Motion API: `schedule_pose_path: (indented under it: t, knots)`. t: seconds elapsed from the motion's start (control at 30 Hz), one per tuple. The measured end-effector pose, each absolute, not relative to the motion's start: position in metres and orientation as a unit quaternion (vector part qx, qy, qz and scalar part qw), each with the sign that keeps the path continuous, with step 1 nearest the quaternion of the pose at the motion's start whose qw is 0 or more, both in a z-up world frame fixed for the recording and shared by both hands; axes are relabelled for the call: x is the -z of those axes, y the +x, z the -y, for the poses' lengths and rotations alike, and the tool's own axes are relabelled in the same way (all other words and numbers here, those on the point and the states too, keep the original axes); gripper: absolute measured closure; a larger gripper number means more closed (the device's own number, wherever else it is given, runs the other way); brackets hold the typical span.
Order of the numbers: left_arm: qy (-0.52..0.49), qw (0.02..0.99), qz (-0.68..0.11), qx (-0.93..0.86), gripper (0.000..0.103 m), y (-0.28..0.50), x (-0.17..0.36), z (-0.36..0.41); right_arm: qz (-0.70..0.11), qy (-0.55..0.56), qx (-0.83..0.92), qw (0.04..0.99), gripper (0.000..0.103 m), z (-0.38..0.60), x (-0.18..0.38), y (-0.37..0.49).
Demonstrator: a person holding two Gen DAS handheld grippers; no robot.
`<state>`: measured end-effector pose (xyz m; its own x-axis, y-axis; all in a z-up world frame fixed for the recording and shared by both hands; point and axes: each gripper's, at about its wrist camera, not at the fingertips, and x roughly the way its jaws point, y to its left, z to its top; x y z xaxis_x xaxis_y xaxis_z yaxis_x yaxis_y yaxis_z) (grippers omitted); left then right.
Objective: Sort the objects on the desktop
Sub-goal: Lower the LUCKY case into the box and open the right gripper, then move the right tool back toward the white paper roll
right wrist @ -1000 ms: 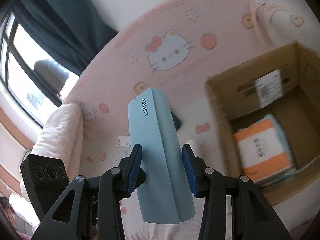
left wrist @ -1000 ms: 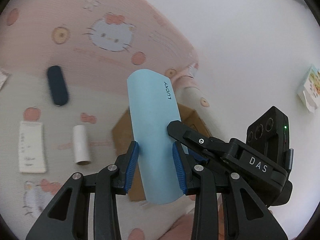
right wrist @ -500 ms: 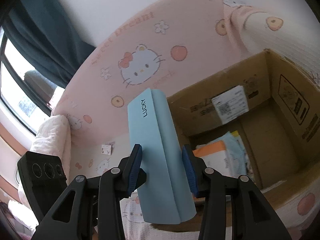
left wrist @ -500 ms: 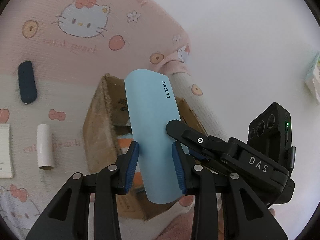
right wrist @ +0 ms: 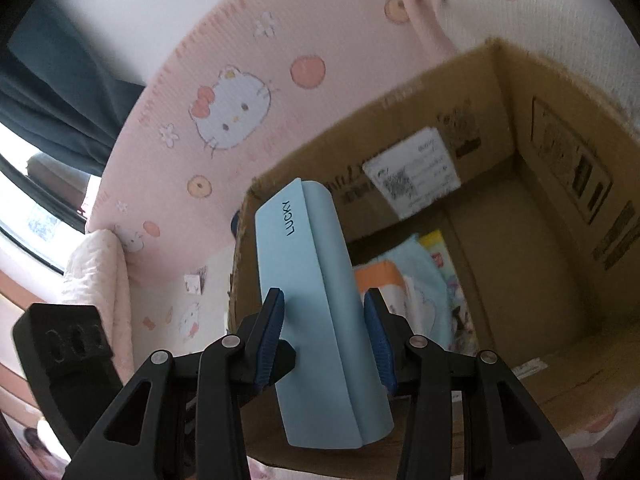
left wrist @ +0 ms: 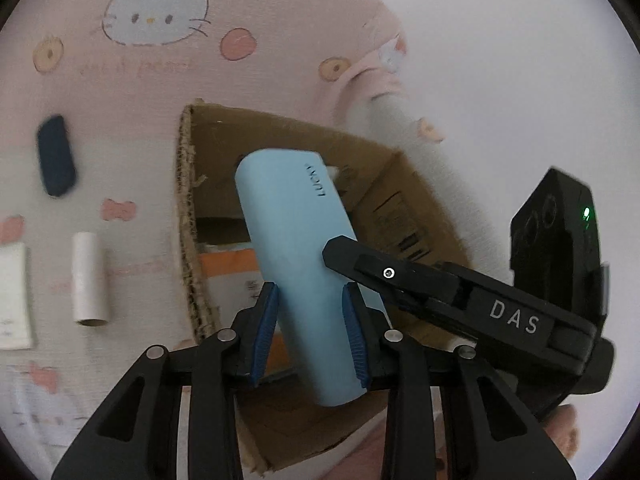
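A light blue case marked LUCKY (left wrist: 292,216) is held between both grippers, above the open cardboard box (left wrist: 188,200). My left gripper (left wrist: 310,292) grips its lower part with the blue pads on either side, and its jaws are closing on it. My right gripper (right wrist: 324,296) is shut on the same case (right wrist: 304,248), and one of its black fingers (left wrist: 400,276) reaches in from the right in the left wrist view. The case leans over the box's near-left wall (right wrist: 248,240). Inside the box (right wrist: 560,80) lie an orange-and-white packet (right wrist: 380,280) and pale blue items.
On the pink cat-print bedspread (left wrist: 156,24), left of the box, lie a dark blue oval case (left wrist: 56,156), a white tube (left wrist: 90,280) and a white paper slip (left wrist: 12,296). A window and dark curtain (right wrist: 60,60) are at the left in the right wrist view.
Both grippers have carried the blue case sideways from over the bedspread to above the box. The box fills more of both views, and the case now leans in the left wrist view.
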<state>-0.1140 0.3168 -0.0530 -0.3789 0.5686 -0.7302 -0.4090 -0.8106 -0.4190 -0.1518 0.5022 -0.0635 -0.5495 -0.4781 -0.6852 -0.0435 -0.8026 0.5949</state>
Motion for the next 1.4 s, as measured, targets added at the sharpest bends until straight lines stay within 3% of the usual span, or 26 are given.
schedule_pose_path:
  t: [0.1, 0.13, 0.17, 0.23, 0.43, 0.57, 0.7, 1.13, 1.4]
  knots:
    - [-0.483, 0.294, 0.047, -0.823, 0.071, -0.116, 0.054, -0.326, 0.302, 0.473, 0.812, 0.158, 0.066, -0.496, 0.071, -0.158]
    - [-0.492, 0.309, 0.048, -0.812, 0.071, -0.117, 0.055, -0.33, 0.309, 0.479, 0.804, 0.172, 0.073, -0.493, 0.074, -0.159]
    - [-0.495, 0.313, 0.04, -0.81, 0.077, -0.116, 0.054, -0.333, 0.311, 0.483, 0.798, 0.181, 0.071, -0.489, 0.074, -0.161]
    - [-0.49, 0.298, 0.01, -0.819, 0.077, -0.113, 0.051, -0.336, 0.291, 0.493, 0.801, 0.173, 0.072, -0.482, 0.073, -0.161]
    - [-0.498, 0.282, 0.046, -0.818, 0.077, -0.122, 0.053, -0.317, 0.246, 0.488, 0.825, 0.148, 0.072, -0.48, 0.06, -0.158]
    - [-0.494, 0.291, 0.073, -0.816, 0.073, -0.12, 0.051, -0.309, 0.253, 0.481, 0.828, 0.136, 0.072, -0.489, 0.057, -0.156]
    - [-0.474, 0.303, 0.094, -0.821, 0.057, -0.114, 0.042, -0.3, 0.25, 0.477, 0.835, 0.115, 0.072, -0.492, 0.05, -0.151]
    - [-0.433, 0.297, 0.126, -0.842, 0.056, -0.095, 0.012, -0.24, 0.195, 0.44, 0.871, 0.101, 0.071, -0.447, -0.005, -0.117]
    - [-0.423, 0.283, 0.147, -0.848, 0.056, -0.1, 0.012, -0.178, 0.182, 0.444, 0.87, 0.115, 0.07, -0.392, -0.01, -0.113]
